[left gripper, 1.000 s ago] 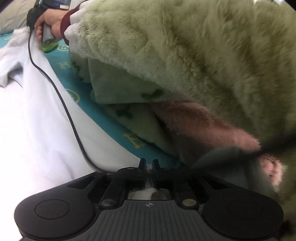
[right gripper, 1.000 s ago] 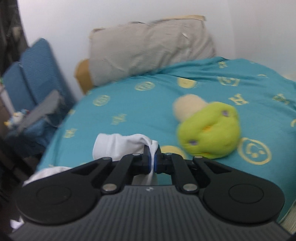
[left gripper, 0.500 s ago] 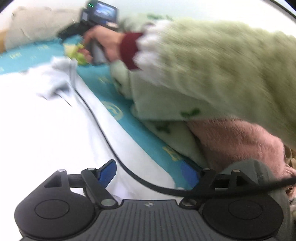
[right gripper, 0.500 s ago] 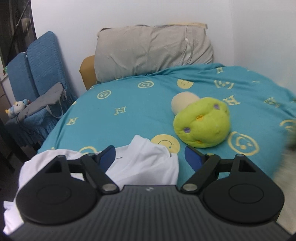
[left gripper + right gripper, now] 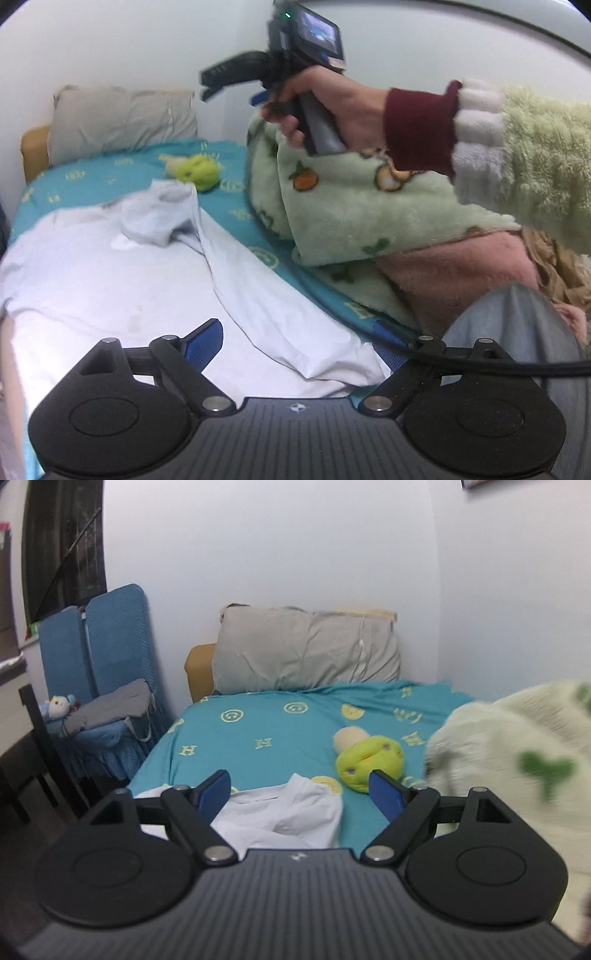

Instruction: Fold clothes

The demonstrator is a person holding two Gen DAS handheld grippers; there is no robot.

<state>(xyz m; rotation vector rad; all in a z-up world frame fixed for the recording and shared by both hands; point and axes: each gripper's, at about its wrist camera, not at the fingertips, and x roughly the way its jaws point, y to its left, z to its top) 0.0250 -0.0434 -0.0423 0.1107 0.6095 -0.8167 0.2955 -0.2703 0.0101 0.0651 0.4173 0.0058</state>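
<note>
On the teal bedsheet (image 5: pixel 258 723), the white shirt (image 5: pixel 110 280) lies spread below my left gripper (image 5: pixel 299 345), whose jaws have just been opening and hold nothing; my right gripper (image 5: pixel 299 794) hangs wide and empty above the shirt's collar end.

One white garment (image 5: pixel 140 280) lies spread on the near part of the bed, and one teal sheet (image 5: pixel 280 731) with yellow faces and letters covers the mattress. One grey pillow (image 5: pixel 306 657) leans at the far end. One green plush toy (image 5: pixel 369 762) sits right of centre. Two grippers show: the left gripper (image 5: pixel 299 343) and the right gripper (image 5: pixel 299 794). Two blue chairs (image 5: pixel 110 627) stand at far left, with one small doll (image 5: pixel 57 707) on them.
</note>
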